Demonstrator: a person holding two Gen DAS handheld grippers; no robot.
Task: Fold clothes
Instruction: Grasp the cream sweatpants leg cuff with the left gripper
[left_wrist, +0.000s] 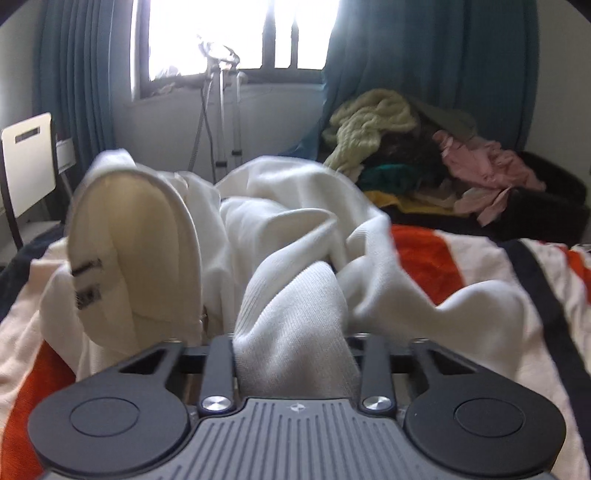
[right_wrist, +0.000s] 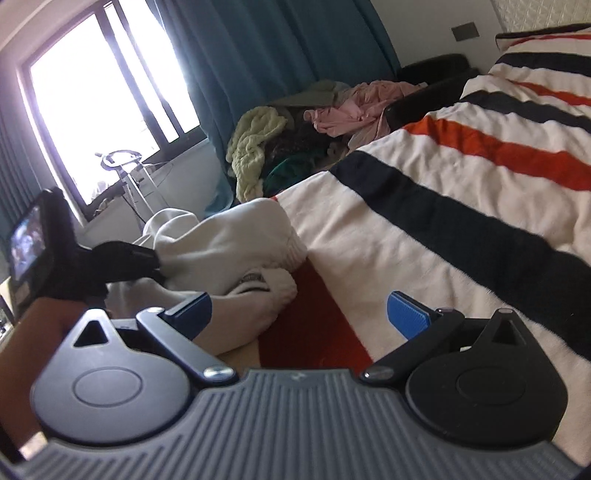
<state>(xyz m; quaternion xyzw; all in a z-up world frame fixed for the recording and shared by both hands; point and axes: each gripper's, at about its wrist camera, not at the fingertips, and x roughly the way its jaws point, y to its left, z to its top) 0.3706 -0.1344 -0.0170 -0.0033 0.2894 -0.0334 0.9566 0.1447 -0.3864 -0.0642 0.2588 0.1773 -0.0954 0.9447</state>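
Left claw (left_wrist: 291, 354) grips white sweatshirt (left_wrist: 295, 229) – neck label (left_wrist: 86, 282) unreadable

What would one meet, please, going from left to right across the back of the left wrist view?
White chair → left teal curtain → window → metal stand → yellow-green knit → pink garment.

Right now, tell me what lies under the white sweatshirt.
The white sweatshirt lies crumpled on the striped blanket, orange, cream and navy bands showing around it. The left gripper pinches its ribbed edge. Whatever sits beneath the bunched folds is covered.
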